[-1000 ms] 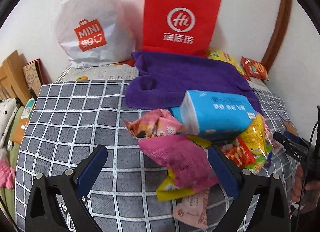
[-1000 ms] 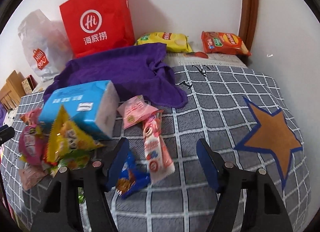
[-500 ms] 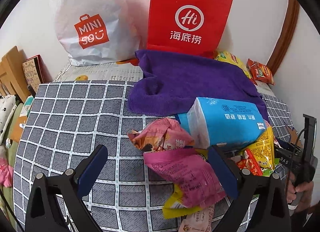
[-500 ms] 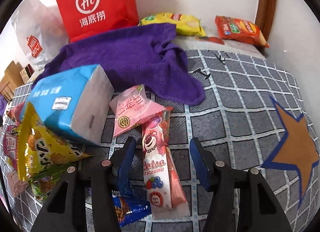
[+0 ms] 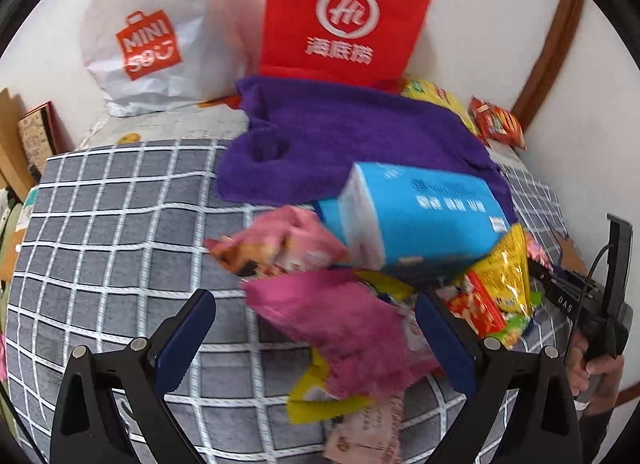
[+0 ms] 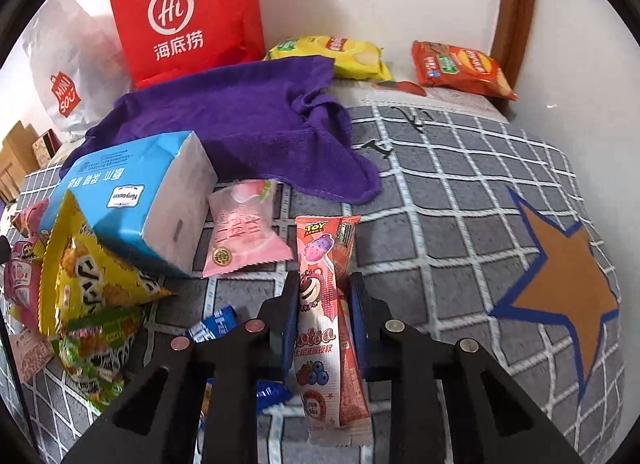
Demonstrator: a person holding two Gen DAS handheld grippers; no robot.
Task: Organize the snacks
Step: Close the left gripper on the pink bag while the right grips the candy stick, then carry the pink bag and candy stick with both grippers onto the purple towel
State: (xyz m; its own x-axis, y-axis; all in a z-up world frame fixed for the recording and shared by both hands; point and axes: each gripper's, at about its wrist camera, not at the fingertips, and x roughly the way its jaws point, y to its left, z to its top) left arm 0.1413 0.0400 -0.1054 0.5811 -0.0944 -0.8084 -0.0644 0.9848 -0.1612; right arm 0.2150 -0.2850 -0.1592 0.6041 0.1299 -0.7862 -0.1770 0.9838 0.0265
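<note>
Right gripper (image 6: 324, 304): jaws just closed, pinching long pink snack stick (image 6: 320, 328). Left gripper (image 5: 316, 328): jaws spread wide over magenta packet (image 5: 340, 328).

You have a grey cover (image 6: 460, 192) checked with white lines, bearing a tan star (image 6: 560, 284) edged in blue. On it lies a deep purple towel (image 6: 248, 128). Behind stand a red bag (image 6: 188, 12) with white lettering and a white bag (image 5: 160, 28) with an orange-red logo. The tissue pack (image 6: 132, 200) is sky blue with white ends. Your long packet (image 6: 320, 312) is pink and red with a white lower part; beside it lies a pale pink packet (image 6: 240, 236). A yellow bag (image 6: 336, 52) and an orange-red bag (image 6: 460, 68) lie by the wall. Your tongs' pads (image 5: 184, 340) are dark blue on black.
</note>
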